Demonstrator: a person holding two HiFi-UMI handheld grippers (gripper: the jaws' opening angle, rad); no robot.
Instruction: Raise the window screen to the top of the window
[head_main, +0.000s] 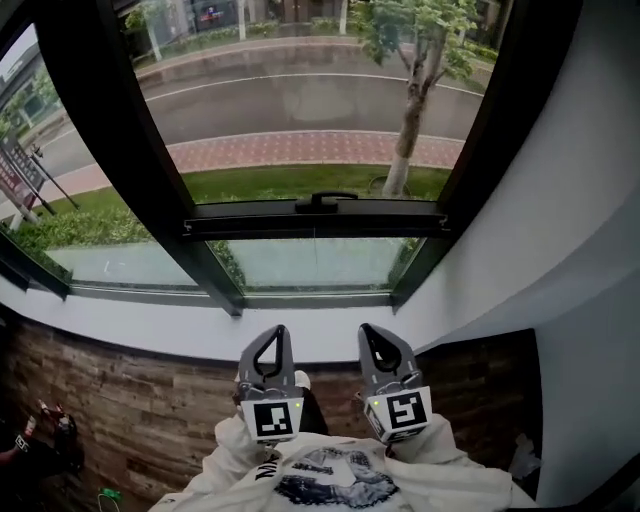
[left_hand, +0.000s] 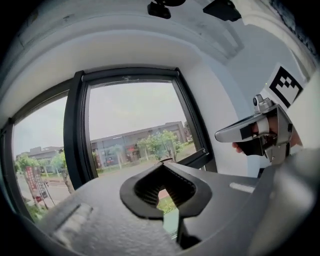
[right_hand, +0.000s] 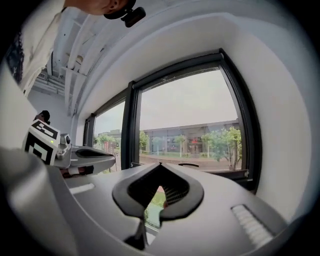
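Counting two claws, left claw (head_main: 277, 332) and right claw (head_main: 367, 332), side by side and apart, low before the white sill (head_main: 150, 325). Showing both closed tip to tip, each gripping nothing, only daylight passing through the loop of the pads. Counting one window screen (head_main: 300, 262), hazy, filling only the lowest part of the window; one black rail (head_main: 250, 222) capping it, one handle (head_main: 322, 198) sitting at mid-rail. Lying well apart from both claws. Noting two slanting black uprights, left frame post (head_main: 125, 150) and right frame post (head_main: 500, 100), with clear glass above the rail. Noting beyond the glass one tree (head_main: 410, 130), one road (head_main: 300, 95), one brick footpath (head_main: 300, 150). Noting one brown plank-patterned wall (head_main: 120, 400) below the sill. Standing between claws and handle: the sill only.
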